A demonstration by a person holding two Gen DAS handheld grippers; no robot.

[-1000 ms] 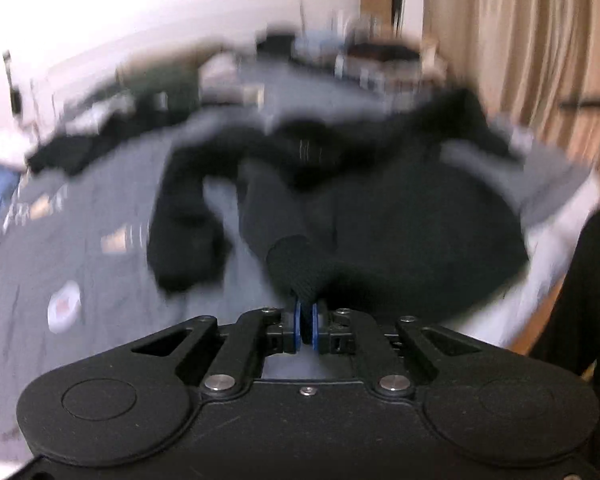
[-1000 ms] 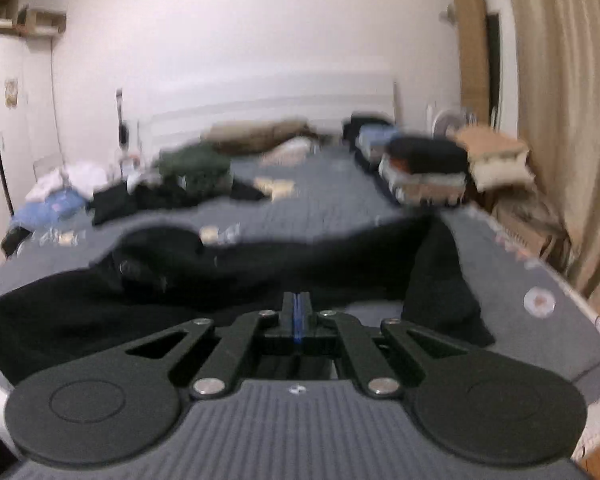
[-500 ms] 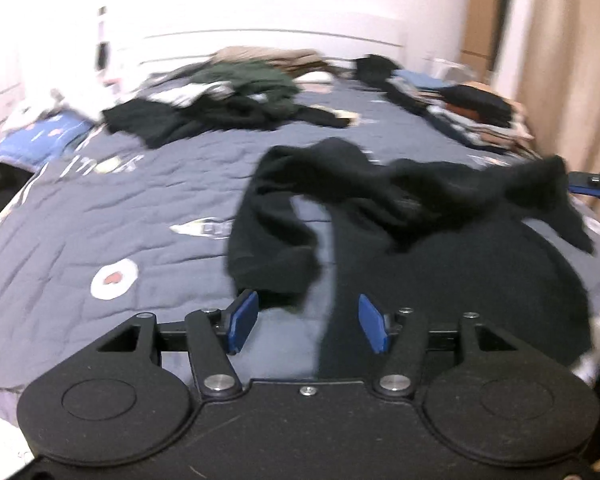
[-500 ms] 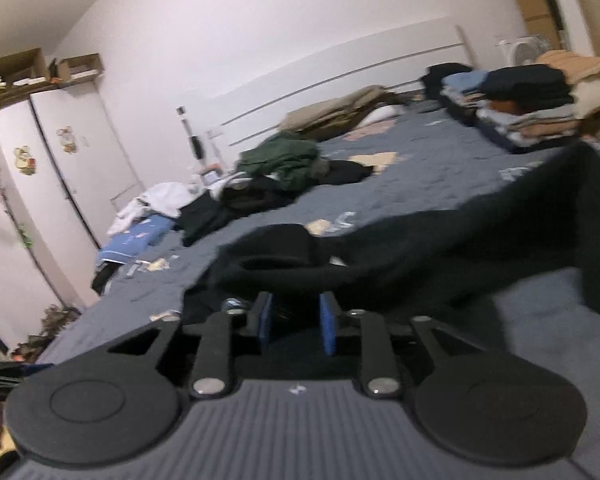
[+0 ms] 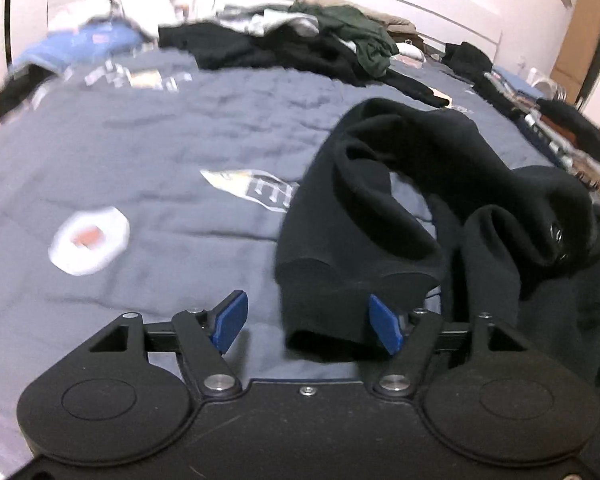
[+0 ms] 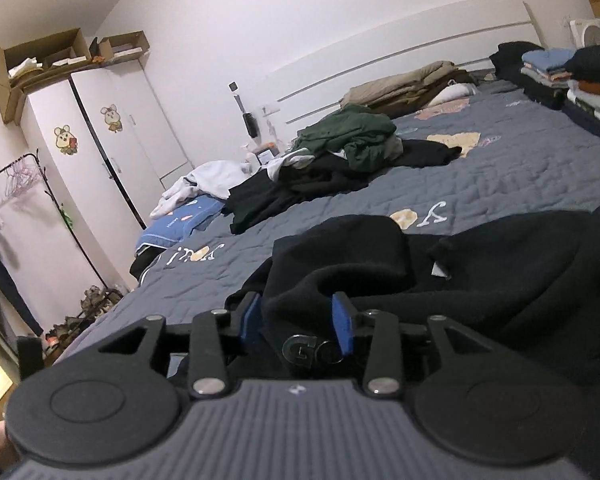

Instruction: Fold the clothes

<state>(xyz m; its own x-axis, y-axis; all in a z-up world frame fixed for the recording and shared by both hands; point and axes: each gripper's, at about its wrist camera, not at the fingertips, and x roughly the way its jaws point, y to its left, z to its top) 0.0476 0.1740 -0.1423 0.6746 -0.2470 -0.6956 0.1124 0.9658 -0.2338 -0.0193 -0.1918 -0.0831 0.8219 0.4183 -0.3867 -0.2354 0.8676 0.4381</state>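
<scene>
White walls (image 6: 228, 20) enclose the room. A white wardrobe (image 6: 112, 152) with cartoon stickers stands beside a black clothes rack (image 6: 28, 168). Cardboard boxes (image 6: 40, 60) sit on top. A white headboard (image 6: 420, 56) backs the grey-blue quilted bed (image 6: 500, 184).

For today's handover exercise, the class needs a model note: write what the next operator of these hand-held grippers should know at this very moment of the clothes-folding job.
Left hand-held gripper: jaws opening, gripping nothing; a sleeve cuff of the black sweater lies between the pads.
Right hand-held gripper: jaws opening, black fabric bunched between the pads, not pinched.
Things: the sweater lies crumpled on the grey quilt, near the bed's front edge. An unfolded heap sits mid-bed; folded stacks stand at the far right.
Done: sweater laid on the bed.
Left: flatten it, fold the sleeves and body, stack it, then work through the heap.
</scene>
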